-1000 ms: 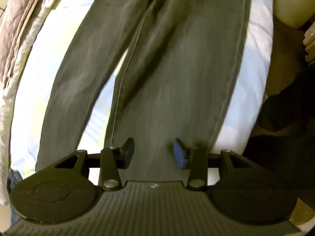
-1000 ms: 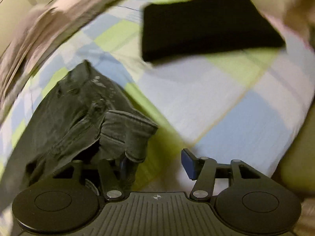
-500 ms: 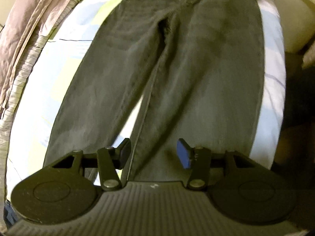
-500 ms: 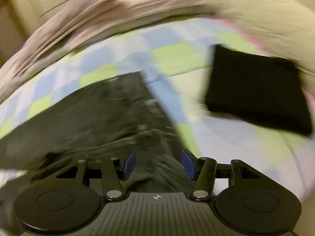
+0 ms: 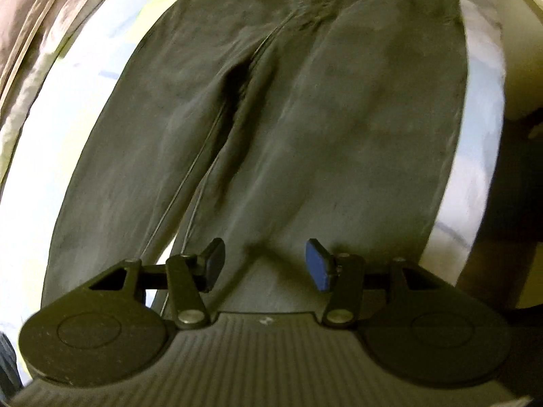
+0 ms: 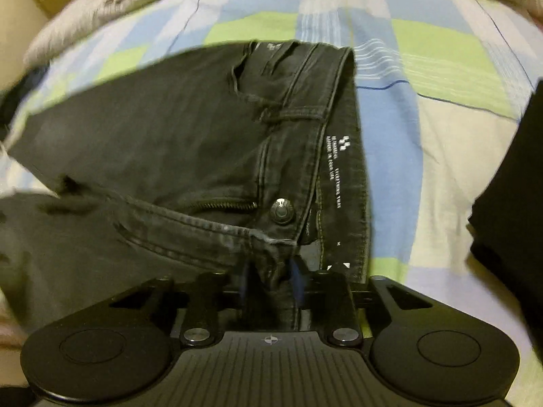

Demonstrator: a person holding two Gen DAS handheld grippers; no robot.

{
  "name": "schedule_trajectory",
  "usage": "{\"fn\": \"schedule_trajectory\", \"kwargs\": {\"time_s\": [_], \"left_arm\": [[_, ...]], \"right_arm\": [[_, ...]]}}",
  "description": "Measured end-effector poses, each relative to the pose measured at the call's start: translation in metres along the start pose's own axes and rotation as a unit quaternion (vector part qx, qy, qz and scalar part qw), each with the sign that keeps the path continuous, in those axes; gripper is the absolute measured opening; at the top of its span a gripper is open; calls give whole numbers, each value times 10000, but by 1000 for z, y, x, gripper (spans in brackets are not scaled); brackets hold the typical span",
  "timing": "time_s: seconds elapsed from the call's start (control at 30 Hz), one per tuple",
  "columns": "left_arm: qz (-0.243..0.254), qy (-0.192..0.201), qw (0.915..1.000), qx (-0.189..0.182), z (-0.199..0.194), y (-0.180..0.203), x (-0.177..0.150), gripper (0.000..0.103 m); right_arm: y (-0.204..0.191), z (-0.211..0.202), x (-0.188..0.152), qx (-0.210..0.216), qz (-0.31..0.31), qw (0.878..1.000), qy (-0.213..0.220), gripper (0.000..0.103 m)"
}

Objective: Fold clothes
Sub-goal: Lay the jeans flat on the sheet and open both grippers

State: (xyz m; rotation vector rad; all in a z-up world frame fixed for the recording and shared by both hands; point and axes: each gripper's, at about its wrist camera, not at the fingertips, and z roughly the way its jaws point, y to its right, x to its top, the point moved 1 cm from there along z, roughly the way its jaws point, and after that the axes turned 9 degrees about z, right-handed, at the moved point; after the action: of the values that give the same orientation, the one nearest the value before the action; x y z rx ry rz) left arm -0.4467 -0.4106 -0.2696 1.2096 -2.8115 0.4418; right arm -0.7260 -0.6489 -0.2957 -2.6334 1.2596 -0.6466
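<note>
Dark grey jeans (image 5: 305,118) lie flat on the bed, legs toward me in the left wrist view. My left gripper (image 5: 264,264) hovers open over the upper legs, below the crotch; its blue pads (image 5: 317,266) touch nothing. In the right wrist view the jeans (image 6: 169,135) lie with the waistband open, button (image 6: 281,212) and zip showing. My right gripper (image 6: 269,278) is closing, and its jaws pinch the front waistband edge just below the button.
A checked blue, green and white sheet (image 6: 407,68) covers the bed. A folded black garment (image 6: 516,186) lies at the right. A pinkish quilt (image 5: 30,34) is bunched along the far side. The bed's edge (image 5: 482,135) and beige furniture (image 5: 522,51) are at the right.
The left gripper slid up the legs toward the crotch and waist. The right gripper swung round over the waistband and its jaws closed on the fabric by the button.
</note>
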Motion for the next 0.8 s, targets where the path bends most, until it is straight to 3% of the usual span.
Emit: {"fn": "schedule_trajectory", "kwargs": {"time_s": [0.1,0.2,0.27,0.3,0.37,0.47,0.53,0.63,0.8], "left_arm": [[-49,42,10000,-35,0,1,14,48],[-86,-3,10000,-10,6,-1,21,48],[-95,-45,9999,31,9,-3,22,48],[-129,-50,9999,49,9,-3,22,48],[-231,-58,9997,82,5,-6,20,49],[-401,-167,9990,127,2,-9,9,50],[-532,-273,9980,185,-1,-11,-1,50],[-882,-377,9951,254,-10,-16,-19,50],[-1653,-486,9841,425,-37,-29,-59,54]], "right_arm": [[-9,-22,9,80,-222,9992,316,14],[-14,-17,24,118,-452,9981,412,14],[-9,7,29,50,-533,9985,95,16],[-8,16,29,-35,-638,9980,-28,25],[-9,18,25,-139,-818,9966,-23,30],[-11,5,22,-370,-650,9971,156,41],[-12,-4,20,-542,-496,9969,280,42],[-6,-3,18,-607,-61,9981,18,42],[-28,-23,14,-506,262,9984,38,42]]}}
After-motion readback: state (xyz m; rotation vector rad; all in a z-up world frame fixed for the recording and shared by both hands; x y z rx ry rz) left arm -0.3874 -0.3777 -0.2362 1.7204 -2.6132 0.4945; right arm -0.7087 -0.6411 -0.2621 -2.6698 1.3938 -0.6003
